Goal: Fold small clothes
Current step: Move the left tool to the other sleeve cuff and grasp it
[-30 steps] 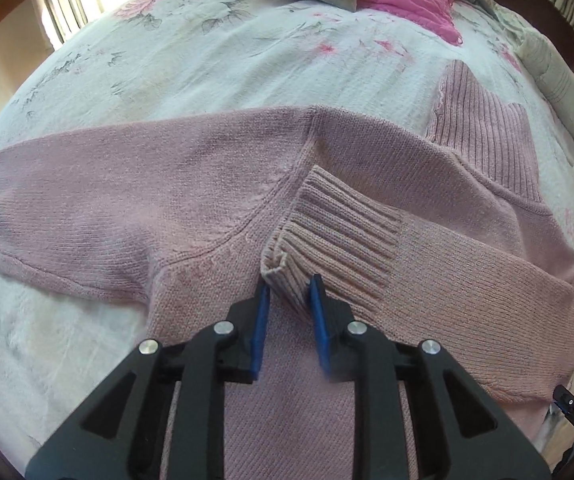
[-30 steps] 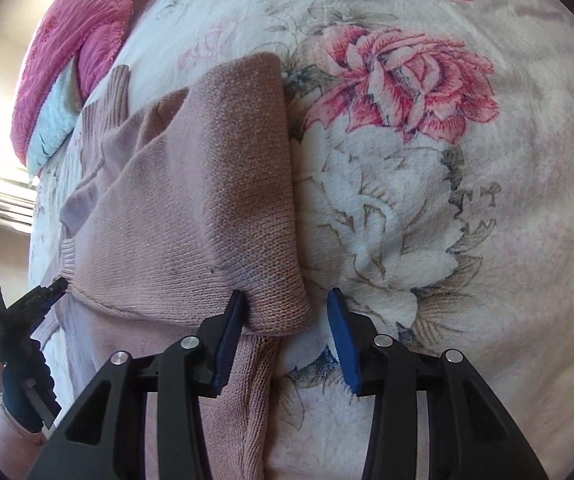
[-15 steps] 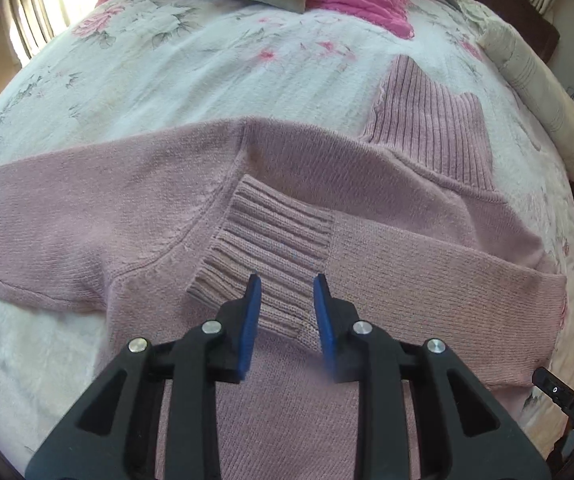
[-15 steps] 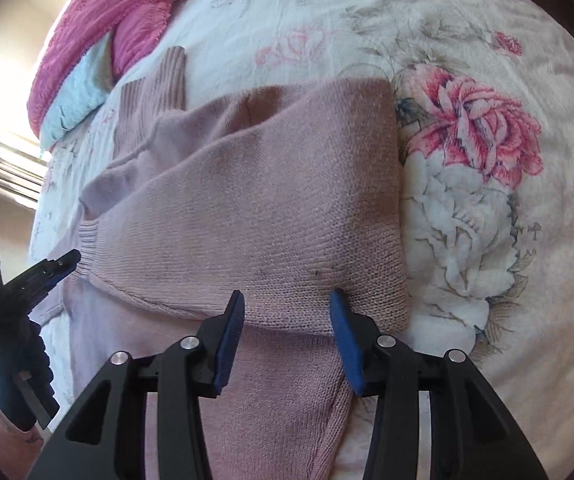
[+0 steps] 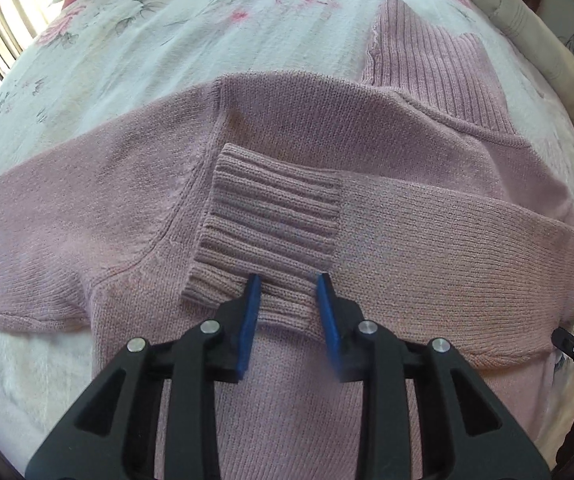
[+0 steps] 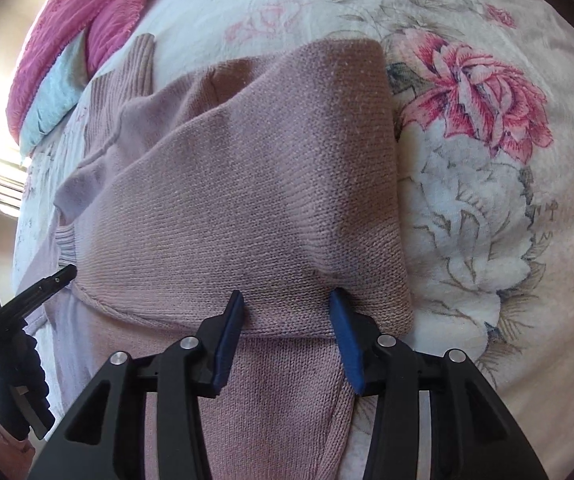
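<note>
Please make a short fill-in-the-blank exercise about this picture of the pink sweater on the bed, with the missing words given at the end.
1. The sweater lies on a bedspread printed with ____.
2. The ribbed cuff of the folded sleeve rests on the sweater's ____.
3. The left gripper has its jaws ____.
4. The other sleeve is not yet ____.

Missing words: flowers; body; open; folded

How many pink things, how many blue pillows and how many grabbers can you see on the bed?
Pink sweater: 1
Bright pink pillow: 1
Light blue pillow: 1
Grabbers: 2, the left gripper and the right gripper
Total: 5
</note>
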Tool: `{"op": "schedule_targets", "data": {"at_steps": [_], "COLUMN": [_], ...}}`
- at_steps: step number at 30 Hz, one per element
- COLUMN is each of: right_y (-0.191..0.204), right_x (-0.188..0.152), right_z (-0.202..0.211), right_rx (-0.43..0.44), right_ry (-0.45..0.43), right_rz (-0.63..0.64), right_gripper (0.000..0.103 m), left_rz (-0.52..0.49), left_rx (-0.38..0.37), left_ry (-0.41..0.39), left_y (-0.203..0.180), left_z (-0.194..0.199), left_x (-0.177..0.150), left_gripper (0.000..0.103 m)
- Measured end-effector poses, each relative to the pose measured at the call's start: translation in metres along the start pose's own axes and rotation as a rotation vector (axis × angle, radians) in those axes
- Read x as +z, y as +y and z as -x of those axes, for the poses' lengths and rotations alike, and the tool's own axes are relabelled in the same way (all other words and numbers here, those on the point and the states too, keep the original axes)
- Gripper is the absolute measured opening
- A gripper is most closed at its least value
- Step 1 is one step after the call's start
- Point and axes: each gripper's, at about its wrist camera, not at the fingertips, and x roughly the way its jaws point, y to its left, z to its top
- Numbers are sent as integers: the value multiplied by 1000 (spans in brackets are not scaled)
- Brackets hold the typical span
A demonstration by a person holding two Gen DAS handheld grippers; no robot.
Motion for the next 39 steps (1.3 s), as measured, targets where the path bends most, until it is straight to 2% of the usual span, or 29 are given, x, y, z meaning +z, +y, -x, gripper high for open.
{"op": "schedule_targets", "data": {"at_steps": [1, 3, 5, 9, 13, 17, 22, 26, 29, 35, 39], "right_y": [6, 22, 42, 74, 103, 129, 156, 176, 189, 209, 218], "right_x": [-4, -17, -37, -79, -119, -146, -164, -170, -169, -166, -164], "right_z": [11, 33, 45, 45, 31, 21, 12, 4, -3, -11, -7], "right_rx": [6, 27, 31, 37, 53, 26, 1, -15, -28, -82, -119], "right_ry": [-20, -66, -73, -23, 49, 91, 116, 124, 124, 132, 132], "right_rz": [10, 41, 72, 115, 130, 144, 144, 142, 139, 142, 170], "right_gripper": [46, 49, 55, 56, 56, 56, 56, 56, 56, 56, 56], "left_rz": [20, 52, 74, 132, 233, 356, 483, 554, 614, 741, 819], "left_rx": [-13, -39, -42, 6, 69, 99, 131, 87, 4, -131, -192], "left_ry": [-8, -39, -51, -18, 18, -7, -46, -80, -94, -139, -171], "left_y": [7, 23, 46, 106, 184, 263, 354, 412, 445, 491, 515], "left_z": [9, 28, 42, 55, 61, 77, 88, 92, 92, 87, 85], "left_x": [-3, -15, -35, -78, -102, -106, -98, -88, -85, -85, -88], "left_gripper": [34, 45, 46, 46, 46, 46, 46, 44, 44, 43, 36]}}
